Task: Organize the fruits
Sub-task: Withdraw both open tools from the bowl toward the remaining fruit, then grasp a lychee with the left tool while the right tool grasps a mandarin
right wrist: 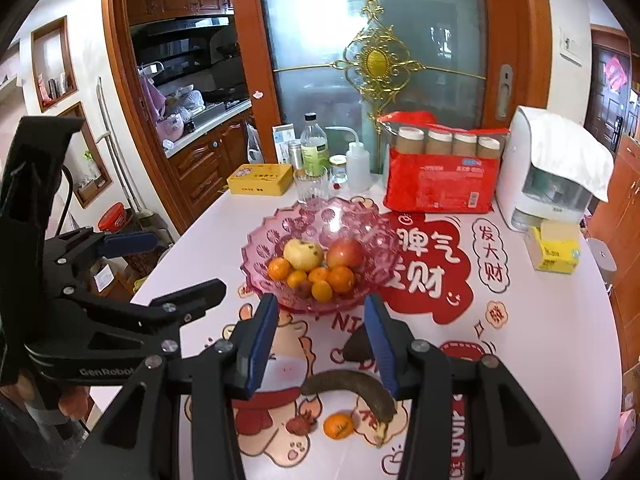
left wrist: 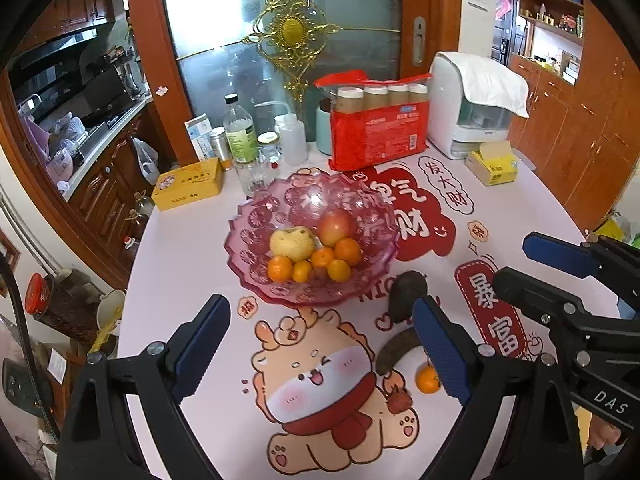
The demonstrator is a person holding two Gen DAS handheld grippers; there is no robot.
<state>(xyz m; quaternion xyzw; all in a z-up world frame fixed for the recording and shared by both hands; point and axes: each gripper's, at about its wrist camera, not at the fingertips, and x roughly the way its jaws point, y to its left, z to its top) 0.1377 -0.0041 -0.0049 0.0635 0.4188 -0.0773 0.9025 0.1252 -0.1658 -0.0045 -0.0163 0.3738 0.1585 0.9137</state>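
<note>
1. Bowl [left wrist: 256, 224]: pink, scalloped, mid-bench [left wrist: 192, 248]; holds a pear [left wrist: 290, 242], an apple [left wrist: 336, 226] and oranges [left wrist: 347, 251].
2. Loose on the bench near the bowl: dark avocado [left wrist: 406, 294], blackened banana [right wrist: 352, 390], orange [right wrist: 338, 426], small red fruit [right wrist: 301, 426].
3. Left hand-held gripper [left wrist: 320, 350]: released, empty.
4. Right hand-held gripper [right wrist: 322, 346]: jaws parted, empty, above the banana.
5. Behind the bowl: glass [right wrist: 310, 188], red pack [right wrist: 440, 184].

Both cameras looked down over their own fingers at the table [left wrist: 192, 240], near, and both saw the bowl [left wrist: 256, 280].
</note>
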